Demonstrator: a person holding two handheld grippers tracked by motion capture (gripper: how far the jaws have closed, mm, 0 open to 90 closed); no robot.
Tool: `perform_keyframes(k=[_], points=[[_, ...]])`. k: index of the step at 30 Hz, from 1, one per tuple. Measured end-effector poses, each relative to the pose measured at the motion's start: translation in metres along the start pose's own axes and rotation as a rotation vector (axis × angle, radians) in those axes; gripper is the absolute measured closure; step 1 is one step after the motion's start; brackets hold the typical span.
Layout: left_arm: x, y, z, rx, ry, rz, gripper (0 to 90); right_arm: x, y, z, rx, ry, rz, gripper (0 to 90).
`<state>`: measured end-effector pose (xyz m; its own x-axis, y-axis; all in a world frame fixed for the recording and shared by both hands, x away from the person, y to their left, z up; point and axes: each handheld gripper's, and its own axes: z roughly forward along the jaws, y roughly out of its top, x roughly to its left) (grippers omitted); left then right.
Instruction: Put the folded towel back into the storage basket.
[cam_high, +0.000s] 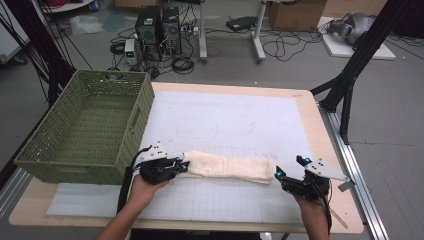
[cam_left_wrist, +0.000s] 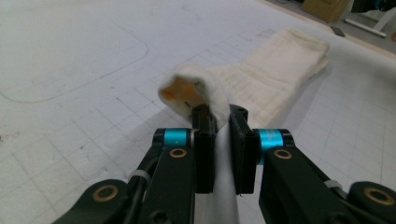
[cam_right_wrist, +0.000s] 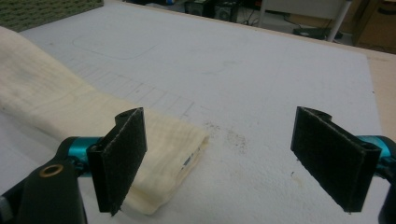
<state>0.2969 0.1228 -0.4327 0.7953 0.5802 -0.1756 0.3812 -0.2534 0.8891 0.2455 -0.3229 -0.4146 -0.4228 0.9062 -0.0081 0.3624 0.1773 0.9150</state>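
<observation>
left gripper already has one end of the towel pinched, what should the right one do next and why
Probably ease the right gripper forward over the free end of the folded towel and close. Its jaws stand wide open just short of that end, while the left gripper is shut on the other end, so a matching grip would let both lift it.

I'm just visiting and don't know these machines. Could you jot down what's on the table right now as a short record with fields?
Work in hand: handling a folded cream towel lying on the white mat
Left gripper: jaws shut on the towel's left end, which is lifted a little
Right gripper: jaws wide open at the towel's right end, not gripping it
Basket: green woven, empty, at the table's left side
Table: light wood, under the mat
</observation>
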Motion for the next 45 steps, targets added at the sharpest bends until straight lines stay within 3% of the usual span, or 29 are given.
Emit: perform_keyframes(k=[9, 10, 15, 22, 27, 29, 33, 39, 42, 45], points=[[0.001, -0.003, -0.004, -0.010, -0.005, 0.008, 81.3, 0.007, -0.003, 0.020, 0.077, 0.038, 0.005, 17.0], [0.001, -0.003, -0.004, -0.008, -0.004, 0.009, 81.3, 0.010, -0.004, 0.027, 0.111, 0.047, 0.014, 17.0], [0.000, -0.004, -0.005, -0.008, 0.002, 0.026, 81.3, 0.016, -0.008, 0.039, 0.178, 0.078, 0.002, 17.6], [-0.001, -0.003, -0.007, -0.018, 0.015, 0.042, 81.2, 0.016, -0.010, 0.045, 0.204, 0.069, 0.011, 17.8], [-0.001, -0.004, -0.006, -0.014, 0.018, 0.049, 81.1, 0.017, -0.014, 0.052, 0.268, 0.069, 0.019, 17.8], [-0.002, -0.004, -0.007, -0.013, 0.021, 0.050, 81.0, 0.016, -0.016, 0.055, 0.304, 0.084, 0.011, 24.0], [-0.002, -0.004, -0.007, -0.012, 0.023, 0.056, 81.1, 0.016, -0.016, 0.055, 0.305, 0.109, 0.026, 28.6], [-0.002, -0.004, -0.007, -0.005, 0.030, 0.060, 81.0, 0.017, -0.014, 0.053, 0.317, 0.144, 0.037, 53.0], [-0.002, -0.004, -0.007, -0.004, 0.032, 0.062, 81.1, 0.018, -0.013, 0.053, 0.326, 0.212, 0.052, 75.4], [-0.002, -0.003, -0.008, -0.008, 0.032, 0.063, 81.1, 0.019, -0.012, 0.053, 0.326, 0.226, 0.049, 78.5]])
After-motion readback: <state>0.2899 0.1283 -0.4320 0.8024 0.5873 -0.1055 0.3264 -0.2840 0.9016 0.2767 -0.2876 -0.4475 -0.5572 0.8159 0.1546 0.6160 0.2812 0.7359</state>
